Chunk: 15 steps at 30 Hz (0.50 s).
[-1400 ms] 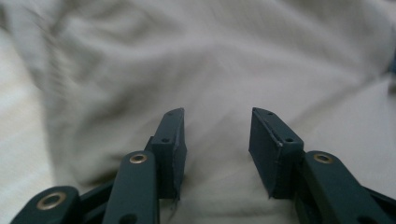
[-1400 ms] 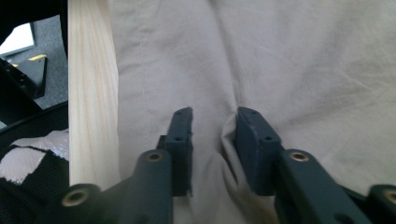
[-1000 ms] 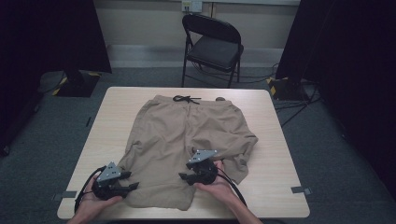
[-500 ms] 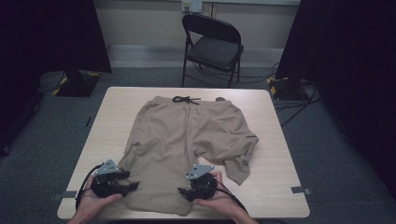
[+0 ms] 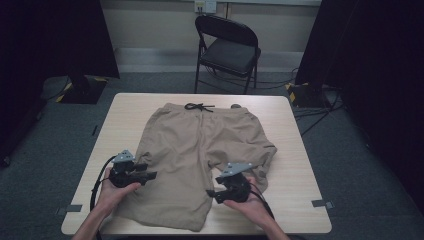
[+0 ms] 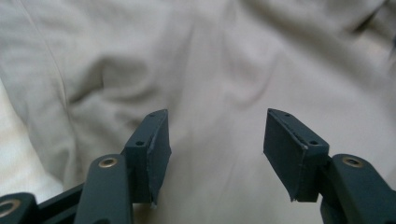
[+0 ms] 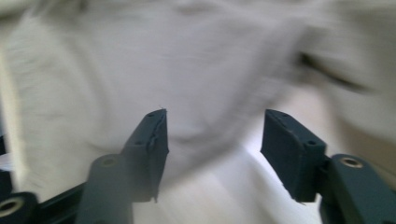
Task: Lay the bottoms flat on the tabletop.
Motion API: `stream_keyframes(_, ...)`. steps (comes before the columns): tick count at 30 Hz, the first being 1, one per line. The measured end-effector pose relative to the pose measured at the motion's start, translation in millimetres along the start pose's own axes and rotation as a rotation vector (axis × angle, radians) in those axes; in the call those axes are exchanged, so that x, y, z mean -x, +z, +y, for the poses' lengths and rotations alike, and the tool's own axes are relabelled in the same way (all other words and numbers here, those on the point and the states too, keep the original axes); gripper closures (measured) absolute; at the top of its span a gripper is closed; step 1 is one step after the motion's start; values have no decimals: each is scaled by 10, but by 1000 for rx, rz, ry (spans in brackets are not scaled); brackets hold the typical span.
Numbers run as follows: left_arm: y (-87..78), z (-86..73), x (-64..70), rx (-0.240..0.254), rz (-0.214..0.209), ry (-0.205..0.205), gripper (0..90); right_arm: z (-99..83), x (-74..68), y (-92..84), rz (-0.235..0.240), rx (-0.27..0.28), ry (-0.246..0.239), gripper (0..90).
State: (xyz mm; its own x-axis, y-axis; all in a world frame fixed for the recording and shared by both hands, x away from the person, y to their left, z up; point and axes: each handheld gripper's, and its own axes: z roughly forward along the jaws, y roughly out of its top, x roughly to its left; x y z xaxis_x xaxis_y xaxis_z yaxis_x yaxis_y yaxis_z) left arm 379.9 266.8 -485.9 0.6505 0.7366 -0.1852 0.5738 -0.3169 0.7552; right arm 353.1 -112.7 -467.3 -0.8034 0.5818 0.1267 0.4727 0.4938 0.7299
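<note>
Shorts (image 5: 200,150) flat on surface (image 5: 300,150) | my left gripper (image 6: 215,154) and right gripper (image 7: 212,154), drawn back to the hems, jaws apart, just narrowing, nothing between | regrasp likely next

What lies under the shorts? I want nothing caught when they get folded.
The shorts lie flat on the table. Bare wood shows all around them; anything beneath the cloth is covered.

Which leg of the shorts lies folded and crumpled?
The leg beside the right hand-held gripper: it is bunched and short, while the other leg lies flat and long.
</note>
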Motion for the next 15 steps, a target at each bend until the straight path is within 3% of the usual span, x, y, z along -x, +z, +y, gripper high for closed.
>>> stream_keyframes(4, 21, -106, -9, -25, 23, 13, 406, -152, 288, -221, -47, 27, 78, 446)
stream_keyframes(6, 15, -120, -21, -14, 24, 21, 419, -249, 439, -296, -101, 38, 117, 432)
stream_keyframes(9, 21, -122, -11, -13, 41, 34, 416, -302, 564, -313, -153, 34, 134, 391)
stream_keyframes(15, 30, -138, 11, -11, 53, 76, 408, -214, 772, -271, -216, 39, 122, 377)
